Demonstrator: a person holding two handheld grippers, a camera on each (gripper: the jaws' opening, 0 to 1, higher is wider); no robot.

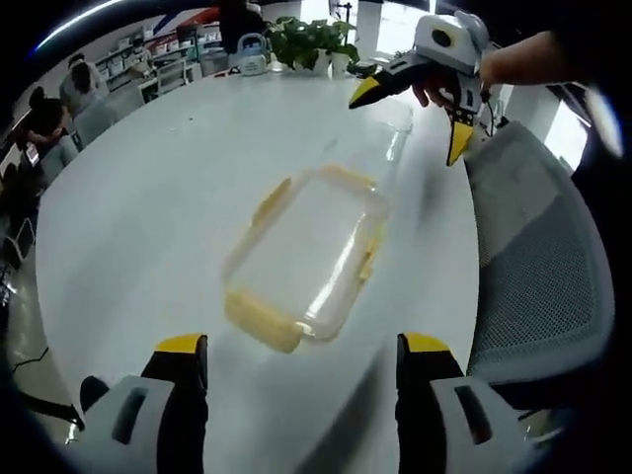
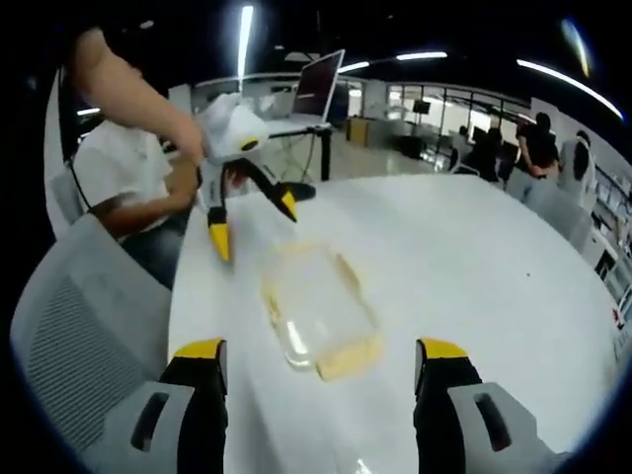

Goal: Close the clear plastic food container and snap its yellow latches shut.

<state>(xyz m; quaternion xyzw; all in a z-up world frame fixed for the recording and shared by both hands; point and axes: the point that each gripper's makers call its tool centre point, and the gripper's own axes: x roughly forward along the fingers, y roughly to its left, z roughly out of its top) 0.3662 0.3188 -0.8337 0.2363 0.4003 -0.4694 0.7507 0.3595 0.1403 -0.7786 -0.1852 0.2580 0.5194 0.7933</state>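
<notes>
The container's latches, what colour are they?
Yellow, on the clear container; the latches show best in the left gripper view.

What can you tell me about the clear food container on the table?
The container is a clear, rectangular plastic box with yellow latches along its edges. It lies flat on the white table, near the edge beside a grey mesh chair. Nothing touches it: both pairs of jaws are open and apart from it. Blur hides whether it is closed.

Your left gripper (image 1: 301, 360) and right gripper (image 2: 321, 365) look alike: pale grey moulded bodies, black jaws capped with yellow tips, a dark slot behind each finger.
</notes>
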